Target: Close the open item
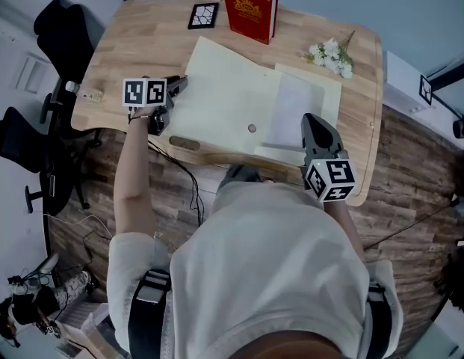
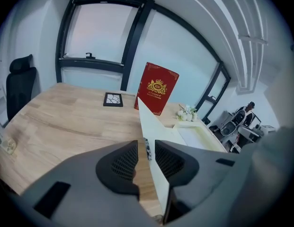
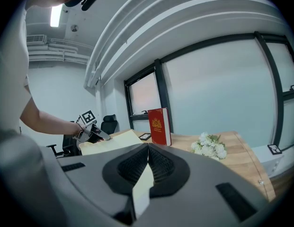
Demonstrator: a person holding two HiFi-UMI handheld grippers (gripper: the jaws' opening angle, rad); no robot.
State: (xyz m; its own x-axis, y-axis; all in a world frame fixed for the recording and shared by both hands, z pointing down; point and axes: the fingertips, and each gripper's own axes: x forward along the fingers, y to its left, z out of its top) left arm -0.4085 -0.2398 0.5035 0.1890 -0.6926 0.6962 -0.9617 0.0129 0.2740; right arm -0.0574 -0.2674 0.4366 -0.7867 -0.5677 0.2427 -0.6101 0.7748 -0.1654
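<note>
The cream folder (image 1: 232, 96) lies spread open across the middle of the light wooden desk (image 1: 134, 43), and both tools sit on it in a way that suits folding it shut. The right gripper (image 1: 309, 120) has its jaws pinched together on the folder's near edge at about 5 o'clock, probably to pin the pocket side, where a pale sheet (image 1: 295, 109) lies, so that it does not slide. The left gripper (image 1: 181, 87) is at the cover's outer edge at 9 o'clock. Its jaws stand wide, with the edge of the flap between them and nearer the right pad but not clamped. That edge is lifted off the desk, so the flap looks ready to be taken and swung over toward 3 o'clock. A small round snap (image 1: 252, 128) shows near the fold. Beyond the folder a red hardback book (image 1: 250, 10) stands upright at 12 o'clock, a black coaster with a white crackle pattern (image 1: 203, 16) lies at 11, and a sprig of white flowers (image 1: 330, 57) rests at 2, all clear of the flap's likely path. The room has dark plank flooring (image 1: 411, 170), black office chairs (image 1: 60, 25) at 9 to 10 o'clock, and tall black-framed windows (image 2: 99, 37).
</note>
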